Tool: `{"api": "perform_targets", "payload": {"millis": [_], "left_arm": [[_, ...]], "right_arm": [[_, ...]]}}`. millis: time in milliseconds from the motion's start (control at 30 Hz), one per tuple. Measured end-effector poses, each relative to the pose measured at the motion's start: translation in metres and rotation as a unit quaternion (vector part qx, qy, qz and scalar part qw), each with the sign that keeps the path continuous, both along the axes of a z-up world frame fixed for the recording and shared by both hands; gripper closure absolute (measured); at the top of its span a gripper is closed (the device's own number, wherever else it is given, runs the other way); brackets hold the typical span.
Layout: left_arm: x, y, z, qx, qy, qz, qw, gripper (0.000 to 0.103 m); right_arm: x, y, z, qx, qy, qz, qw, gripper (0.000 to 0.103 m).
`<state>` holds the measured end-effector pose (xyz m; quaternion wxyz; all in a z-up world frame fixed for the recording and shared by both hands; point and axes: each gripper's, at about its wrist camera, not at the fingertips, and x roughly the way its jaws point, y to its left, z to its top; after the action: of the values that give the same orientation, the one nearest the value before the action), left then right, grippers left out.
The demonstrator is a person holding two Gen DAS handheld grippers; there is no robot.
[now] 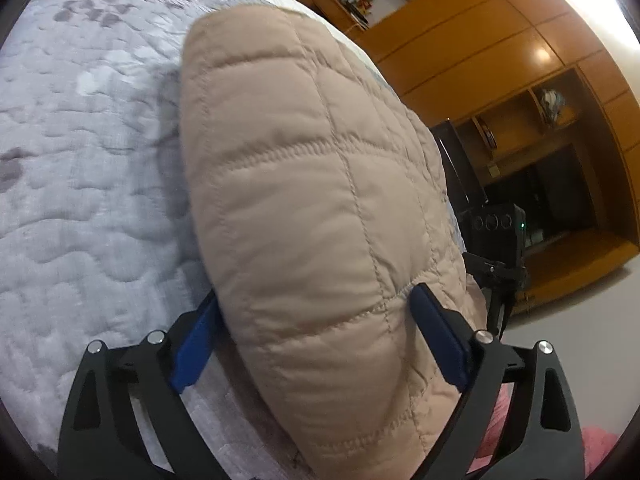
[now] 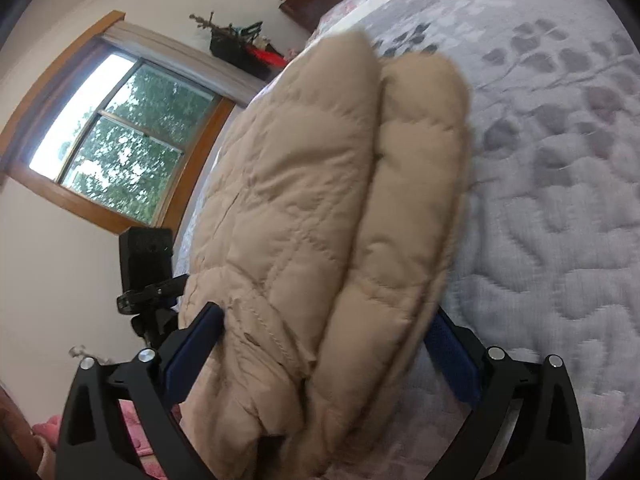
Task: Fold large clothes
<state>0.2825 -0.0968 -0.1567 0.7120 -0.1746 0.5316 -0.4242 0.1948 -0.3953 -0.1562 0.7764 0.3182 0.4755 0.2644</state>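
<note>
A beige quilted jacket (image 1: 312, 208) is seen filling the middle of both wrist views, bunched into a thick bundle above a grey patterned bedspread (image 1: 80, 200). In the left wrist view the left tool (image 1: 316, 340) is clamped on the jacket: the blue pads (image 1: 438, 340) are held wide by the padding, one pressed into a quilt seam at lower right of the frame, the other half hidden behind the bulk at lower left. In the right wrist view the right tool (image 2: 326, 354) is likewise closed on the jacket (image 2: 320, 200), whose two stacked padded layers are caught between the pads (image 2: 192, 354) near the bottom of the frame.

The long axis of the bundle is seen running straight away from each tool, from the bottom centre of the frame toward the top, where the free end is rounded off against the bedspread (image 2: 540, 180). The bedspread lies to the left of the jacket in the left wrist view and to the right in the right wrist view, so the garment is judged to be held between the two tools, neither one clearly nearer. The coming move is judged to depend on this: the held edge would have to be carried along that axis toward the far end, with both tools kept level so that the layers are not skewed.

A wooden cabinet (image 1: 520, 80) is visible at upper right of the left view, a window (image 2: 120, 132) at left of the right view.
</note>
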Motion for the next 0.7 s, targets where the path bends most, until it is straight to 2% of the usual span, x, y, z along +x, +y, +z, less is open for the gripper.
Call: {"api": "perform_targets", "payload": {"millis": [133,200,233,300,400,567,700], "left_arm": [[-0.003,-0.011,0.000,-0.003,-0.003,-0.007,1.0000,0.013],[-0.006,-0.012,0.003,-0.007,-0.009,-0.005,0.9999,0.024],[-0.009,-0.013,0.007,-0.009,-0.017,-0.005,0.9998,0.032],[-0.013,-0.013,0.015,-0.018,-0.025,-0.005,0.9995,0.042],[-0.019,-0.010,0.025,-0.035,-0.033,-0.002,0.9989,0.049],[-0.027,-0.003,0.057,-0.060,-0.082,0.006,0.9948,0.052],[-0.019,0.015,0.078,-0.074,-0.110,0.031,0.9907,0.052]], "right_arm": [[0.008,0.020,0.003,-0.008,-0.004,0.016,1.000,0.010],[0.010,0.029,0.005,-0.020,-0.011,0.024,0.999,0.023],[0.012,0.034,0.008,-0.017,-0.014,0.029,0.999,0.027],[0.013,0.038,0.012,-0.009,-0.020,0.031,0.999,0.042],[0.013,0.046,0.030,-0.023,-0.046,0.033,0.998,0.052],[0.021,0.065,0.071,-0.054,-0.086,0.044,0.994,0.056],[0.046,0.088,0.109,-0.070,-0.121,0.058,0.988,0.056]]}}
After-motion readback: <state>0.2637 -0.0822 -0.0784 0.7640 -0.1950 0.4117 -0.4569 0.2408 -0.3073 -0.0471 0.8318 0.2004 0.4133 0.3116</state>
